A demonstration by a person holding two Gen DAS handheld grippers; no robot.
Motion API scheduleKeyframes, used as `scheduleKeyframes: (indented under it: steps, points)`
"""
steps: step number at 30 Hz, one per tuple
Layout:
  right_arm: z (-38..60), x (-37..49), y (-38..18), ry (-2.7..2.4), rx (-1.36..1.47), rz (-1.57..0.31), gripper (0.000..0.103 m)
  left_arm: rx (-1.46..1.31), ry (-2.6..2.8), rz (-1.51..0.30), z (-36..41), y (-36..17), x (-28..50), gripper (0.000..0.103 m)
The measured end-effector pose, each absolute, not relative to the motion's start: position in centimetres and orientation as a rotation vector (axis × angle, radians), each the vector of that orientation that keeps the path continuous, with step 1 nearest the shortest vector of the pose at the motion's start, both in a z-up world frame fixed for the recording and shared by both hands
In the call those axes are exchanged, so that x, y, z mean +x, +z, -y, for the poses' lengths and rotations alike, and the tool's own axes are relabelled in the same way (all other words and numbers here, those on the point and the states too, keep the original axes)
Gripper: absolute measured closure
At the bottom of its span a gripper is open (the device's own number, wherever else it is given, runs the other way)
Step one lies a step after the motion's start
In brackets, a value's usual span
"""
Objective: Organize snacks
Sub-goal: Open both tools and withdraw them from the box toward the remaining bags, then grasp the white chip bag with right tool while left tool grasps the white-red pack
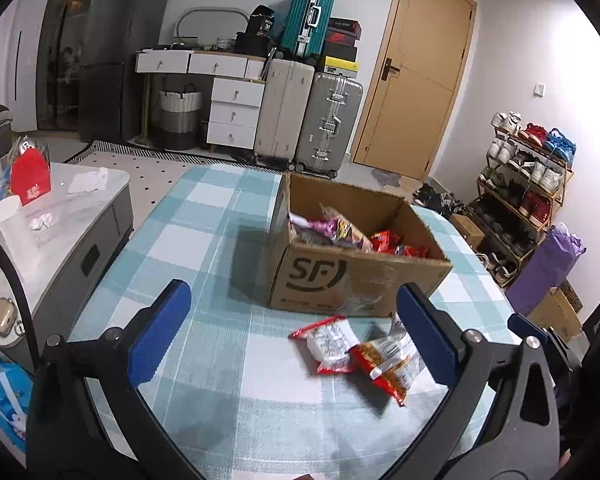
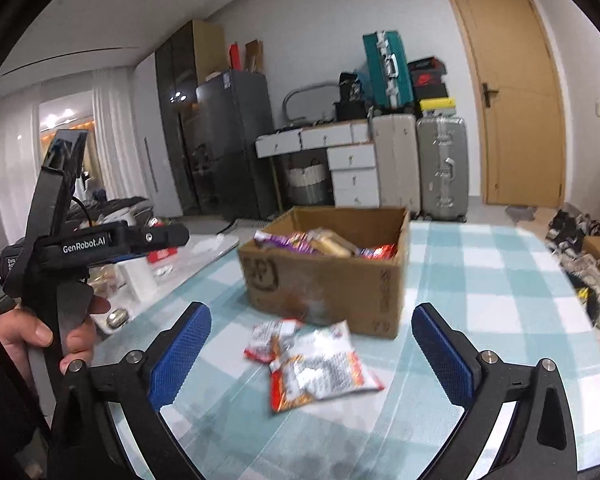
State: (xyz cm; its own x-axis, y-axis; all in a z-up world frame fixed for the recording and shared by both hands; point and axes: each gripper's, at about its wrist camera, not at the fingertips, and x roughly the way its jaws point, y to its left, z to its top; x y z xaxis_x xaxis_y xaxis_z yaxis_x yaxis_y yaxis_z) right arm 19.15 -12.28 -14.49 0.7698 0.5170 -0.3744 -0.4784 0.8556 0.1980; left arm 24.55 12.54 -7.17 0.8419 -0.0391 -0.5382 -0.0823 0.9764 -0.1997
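- Two snack packets lie overlapping on the checked tablecloth (image 2: 480,280), just in front of the cardboard box (image 2: 332,280), which already holds other snacks.
- The red-and-white packet (image 2: 276,338) sits nearer the box; the larger silver-and-orange packet (image 2: 324,368) lies across its near edge, long axis running roughly left to right in the right wrist view.
- The right gripper (image 2: 312,344) is spread wide and holds nothing; the packets lie almost centred ahead of its fingers.
- The left gripper (image 1: 292,332) is also wide open and empty; the packets sit off toward its right finger (image 1: 428,340).
- The right gripper therefore looks better lined up for the next pick.
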Motion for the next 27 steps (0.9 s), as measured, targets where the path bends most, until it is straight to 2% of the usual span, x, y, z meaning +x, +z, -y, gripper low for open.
scheduleKeyframes:
  steps: [12, 27]
  points:
    - [12.6, 19.6, -17.1, 0.504, 0.100, -0.462, 0.001, -0.175, 0.034, -0.680, -11.2, -14.4, 25.6, 0.000]
    - [12.5, 21.4, -18.8, 0.499, 0.120, -0.575, 0.001, -0.071, 0.083, -0.626, -9.9, -16.5, 26.8, 0.000]
